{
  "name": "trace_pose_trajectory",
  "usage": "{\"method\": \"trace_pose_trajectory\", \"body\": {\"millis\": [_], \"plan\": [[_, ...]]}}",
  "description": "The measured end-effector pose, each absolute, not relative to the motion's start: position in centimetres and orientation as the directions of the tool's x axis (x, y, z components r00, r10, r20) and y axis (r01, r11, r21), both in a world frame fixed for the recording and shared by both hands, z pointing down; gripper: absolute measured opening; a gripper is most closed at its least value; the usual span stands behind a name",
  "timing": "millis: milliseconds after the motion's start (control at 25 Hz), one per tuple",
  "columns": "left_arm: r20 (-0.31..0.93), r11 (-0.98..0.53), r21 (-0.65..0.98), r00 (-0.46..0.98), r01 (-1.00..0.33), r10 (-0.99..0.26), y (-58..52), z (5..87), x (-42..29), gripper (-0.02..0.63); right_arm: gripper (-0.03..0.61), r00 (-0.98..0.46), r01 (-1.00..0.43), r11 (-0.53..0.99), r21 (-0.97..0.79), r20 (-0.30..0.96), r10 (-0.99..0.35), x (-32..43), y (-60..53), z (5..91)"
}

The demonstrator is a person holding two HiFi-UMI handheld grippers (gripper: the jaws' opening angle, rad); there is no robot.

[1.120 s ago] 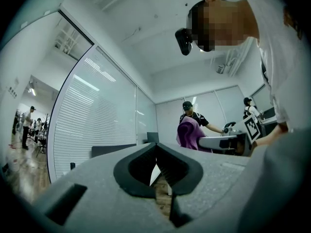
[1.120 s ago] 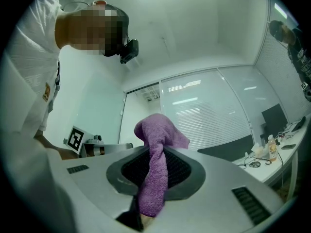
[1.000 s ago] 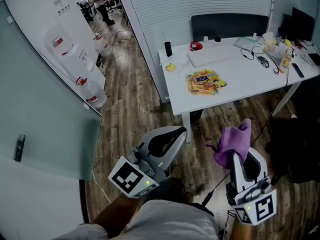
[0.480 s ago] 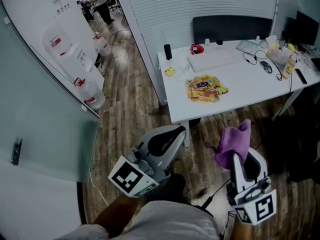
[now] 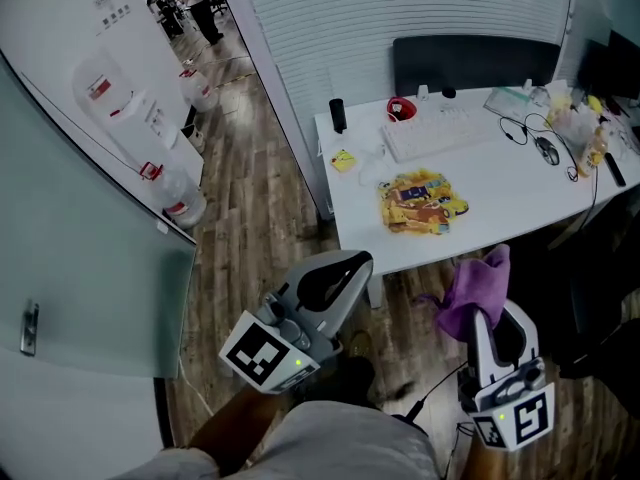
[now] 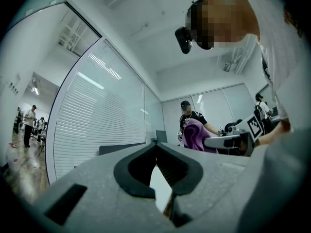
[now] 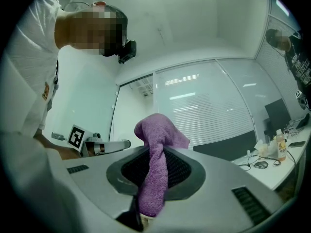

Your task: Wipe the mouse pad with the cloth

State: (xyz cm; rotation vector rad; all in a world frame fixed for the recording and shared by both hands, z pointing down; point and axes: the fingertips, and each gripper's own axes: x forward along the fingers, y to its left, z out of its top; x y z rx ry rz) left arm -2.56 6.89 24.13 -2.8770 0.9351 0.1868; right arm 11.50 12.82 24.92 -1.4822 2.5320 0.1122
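White surface (image 5: 520, 183) has drawn nearer in head view, so the approach is under way, no wiping yet — crumpled purple fleecy cloth (image 5: 476, 280) sticks up, pinched in right claw (image 5: 488, 313), well short of the yellow printed mouse pad (image 5: 420, 203); left claw (image 5: 345, 266) pressed together, empty.

Office. White desk (image 5: 520, 208) ahead of right gripper (image 5: 488, 313), carrying keyboard (image 5: 435, 133), mouse (image 5: 546, 148) and monitor (image 5: 622, 66). Slatted blinds (image 5: 400, 8) beyond desk. Glass partition (image 5: 90, 268) left of left gripper (image 5: 350, 264). Water jugs (image 5: 178, 196) farther ahead on wood-pattern floor (image 5: 250, 238).
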Motion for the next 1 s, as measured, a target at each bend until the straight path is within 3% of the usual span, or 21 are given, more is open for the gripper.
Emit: {"method": "trace_pose_trajectory", "body": {"millis": [1000], "plan": [[-0.061, -0.863, -0.031, 0.862, -0.505, -0.503, -12.4, 28.0, -4.9, 0.015, 0.064, -0.388, -0.92, 0.391, -0.006, -0.111, -0.915, 8.2, -6.0, 25.8]]}}
